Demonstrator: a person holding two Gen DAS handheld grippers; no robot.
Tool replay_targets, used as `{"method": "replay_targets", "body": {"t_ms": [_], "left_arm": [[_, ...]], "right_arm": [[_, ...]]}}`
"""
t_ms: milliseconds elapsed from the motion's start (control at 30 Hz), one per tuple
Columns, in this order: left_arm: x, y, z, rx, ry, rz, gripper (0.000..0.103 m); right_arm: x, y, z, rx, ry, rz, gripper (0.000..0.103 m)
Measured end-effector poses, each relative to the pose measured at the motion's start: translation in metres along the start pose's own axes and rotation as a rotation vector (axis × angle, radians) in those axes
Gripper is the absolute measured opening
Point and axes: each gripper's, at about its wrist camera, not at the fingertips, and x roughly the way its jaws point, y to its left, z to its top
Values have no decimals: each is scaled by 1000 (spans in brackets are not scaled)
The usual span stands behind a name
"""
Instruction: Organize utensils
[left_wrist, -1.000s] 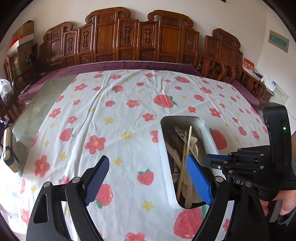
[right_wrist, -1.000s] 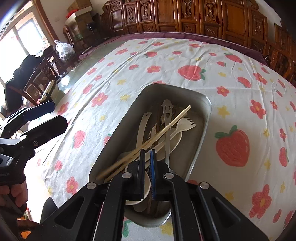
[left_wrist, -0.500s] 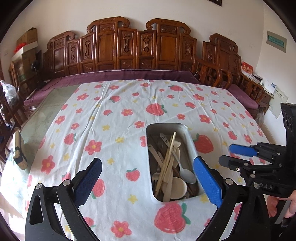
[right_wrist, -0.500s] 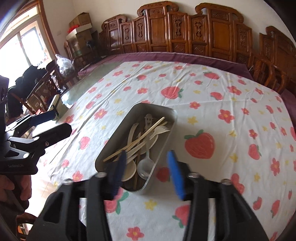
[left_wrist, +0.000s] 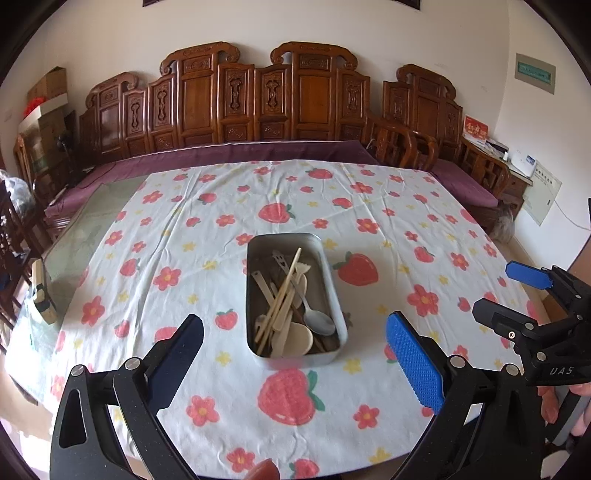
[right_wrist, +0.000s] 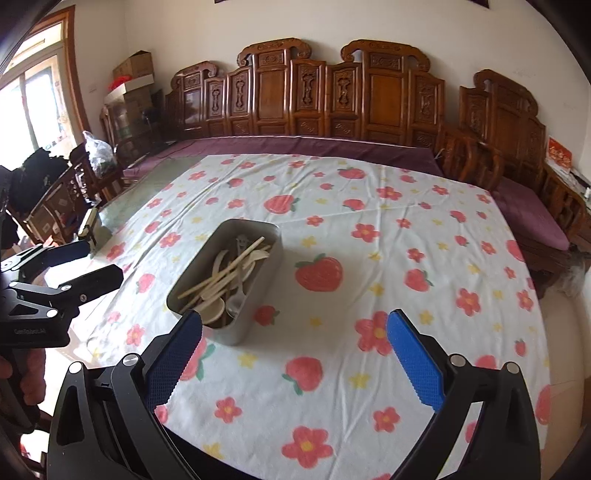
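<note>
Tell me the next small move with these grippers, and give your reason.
Probably just pull both back clear of the table. Every utensil in view already lies inside the metal tray, nothing loose shows on the strawberry tablecloth, and the left gripper is empty and open, while the right gripper is empty, its jaws opening.

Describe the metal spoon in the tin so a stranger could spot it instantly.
Find the table with the strawberry tablecloth; the only container on it is a grey metal tin of utensils. In the tin's near end lies the metal spoon, shiny and silver-grey, while everything around it is pale cream or wood-coloured.
</note>
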Motion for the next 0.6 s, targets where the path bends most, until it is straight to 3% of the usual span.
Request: {"method": "replay_targets", "body": {"t_ms": [267, 600], "left_arm": [[-32, -26, -17, 18, -29, -1, 95], [-93, -50, -13, 15, -133, -15, 95]], "right_arm": [[-48, -11, -27, 43, -53, -52, 101], [-116, -10, -29, 56, -179, -83, 101]]}}
